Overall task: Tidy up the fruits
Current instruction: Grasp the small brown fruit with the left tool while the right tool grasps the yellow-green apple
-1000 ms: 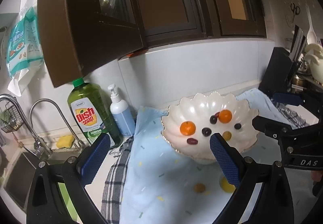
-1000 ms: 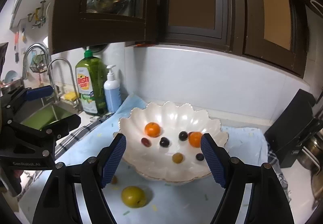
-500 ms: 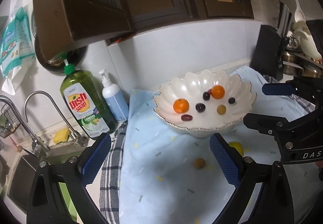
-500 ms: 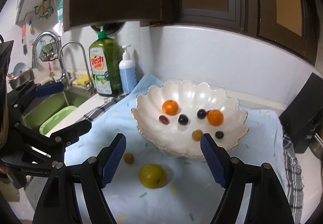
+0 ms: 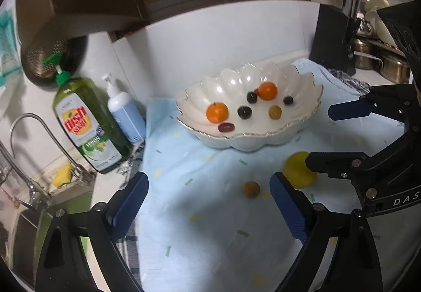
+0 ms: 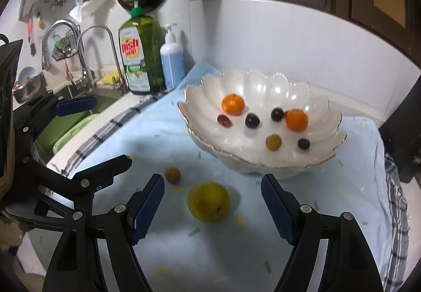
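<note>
A white scalloped bowl (image 5: 263, 134) (image 6: 263, 164) stands on a light blue cloth (image 5: 200, 213). It holds two oranges, dark grapes, a red grape and a small yellow-brown fruit. In front of it lie a yellow fruit (image 6: 208, 202) (image 5: 297, 171) and a small brown fruit (image 5: 250, 188) (image 6: 173, 174). My right gripper (image 6: 211, 184) (image 5: 321, 136) is open, its fingers either side of the yellow fruit without touching it. My left gripper (image 5: 208, 181) (image 6: 105, 134) is closing with nothing gripped; the brown fruit sits near its right pad.
A green dish soap bottle (image 5: 86, 123) and a blue pump bottle (image 5: 126, 113) stand left of the cloth, beside the sink taps (image 6: 102, 55). A checked towel (image 6: 105, 131) lies under the cloth. A black block (image 5: 331, 39) and pots (image 5: 389, 65) stand at the right.
Both grippers have sunk toward the cloth. The bowl has risen in both views, and the two loose fruits now lie close to the fingertips. The left jaws are slightly narrower.
</note>
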A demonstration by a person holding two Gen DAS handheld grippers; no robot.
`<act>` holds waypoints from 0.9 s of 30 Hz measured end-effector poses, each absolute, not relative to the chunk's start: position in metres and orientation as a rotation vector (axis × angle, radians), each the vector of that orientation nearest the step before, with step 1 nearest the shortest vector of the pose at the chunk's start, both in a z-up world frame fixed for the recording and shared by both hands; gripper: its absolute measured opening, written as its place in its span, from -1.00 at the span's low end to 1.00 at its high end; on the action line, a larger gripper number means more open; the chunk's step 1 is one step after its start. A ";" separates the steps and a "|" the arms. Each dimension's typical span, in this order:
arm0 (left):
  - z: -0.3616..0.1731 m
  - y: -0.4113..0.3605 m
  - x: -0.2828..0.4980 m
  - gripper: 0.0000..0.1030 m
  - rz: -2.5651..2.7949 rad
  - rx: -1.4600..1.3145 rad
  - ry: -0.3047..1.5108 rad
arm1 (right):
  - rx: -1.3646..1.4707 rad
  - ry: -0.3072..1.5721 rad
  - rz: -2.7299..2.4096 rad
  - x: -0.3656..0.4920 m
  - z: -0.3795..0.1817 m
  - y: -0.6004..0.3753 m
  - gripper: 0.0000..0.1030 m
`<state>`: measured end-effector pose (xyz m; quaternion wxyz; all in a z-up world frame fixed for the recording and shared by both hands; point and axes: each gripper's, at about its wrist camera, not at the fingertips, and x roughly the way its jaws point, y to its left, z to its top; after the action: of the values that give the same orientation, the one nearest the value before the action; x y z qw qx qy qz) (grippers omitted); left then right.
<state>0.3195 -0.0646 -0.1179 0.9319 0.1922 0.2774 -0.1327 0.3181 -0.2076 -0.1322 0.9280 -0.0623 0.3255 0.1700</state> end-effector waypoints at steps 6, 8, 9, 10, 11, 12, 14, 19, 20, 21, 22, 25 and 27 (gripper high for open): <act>-0.138 -0.069 0.328 0.61 -0.311 0.408 0.598 | -0.131 0.709 0.346 0.326 -0.147 -0.206 0.48; -0.143 -0.070 0.331 0.57 -0.324 0.417 0.602 | -0.127 0.721 0.349 0.330 -0.152 -0.206 0.47; -0.146 -0.071 0.332 0.55 -0.329 0.421 0.606 | -0.126 0.727 0.348 0.331 -0.154 -0.206 0.46; -0.148 -0.072 0.334 0.51 -0.338 0.420 0.609 | -0.124 0.737 0.351 0.333 -0.156 -0.206 0.46; -0.150 -0.072 0.335 0.48 -0.345 0.418 0.614 | -0.121 0.744 0.354 0.335 -0.159 -0.206 0.43; -0.153 -0.074 0.337 0.47 -0.356 0.418 0.621 | -0.121 0.749 0.356 0.335 -0.160 -0.206 0.40; -0.157 -0.076 0.340 0.40 -0.369 0.420 0.632 | -0.118 0.755 0.361 0.337 -0.163 -0.205 0.39; -0.170 -0.081 0.350 0.26 -0.400 0.430 0.677 | -0.105 0.781 0.370 0.344 -0.170 -0.205 0.29; -0.171 -0.081 0.352 0.23 -0.404 0.428 0.681 | -0.101 0.789 0.371 0.345 -0.172 -0.206 0.28; -0.173 -0.082 0.353 0.22 -0.409 0.425 0.690 | -0.096 0.795 0.373 0.346 -0.173 -0.206 0.27; -0.174 -0.082 0.354 0.18 -0.413 0.421 0.698 | -0.092 0.799 0.374 0.347 -0.174 -0.206 0.26; -0.177 -0.085 0.358 0.09 -0.424 0.418 0.715 | -0.074 0.813 0.383 0.349 -0.177 -0.207 0.22; -0.179 -0.088 0.361 -0.02 -0.433 0.419 0.728 | -0.067 0.820 0.387 0.350 -0.178 -0.206 0.19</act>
<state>0.3608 -0.0876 -0.1795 0.8904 0.2020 0.3508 -0.2084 0.3497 -0.2062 -0.1777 0.8985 -0.0323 0.3959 0.1868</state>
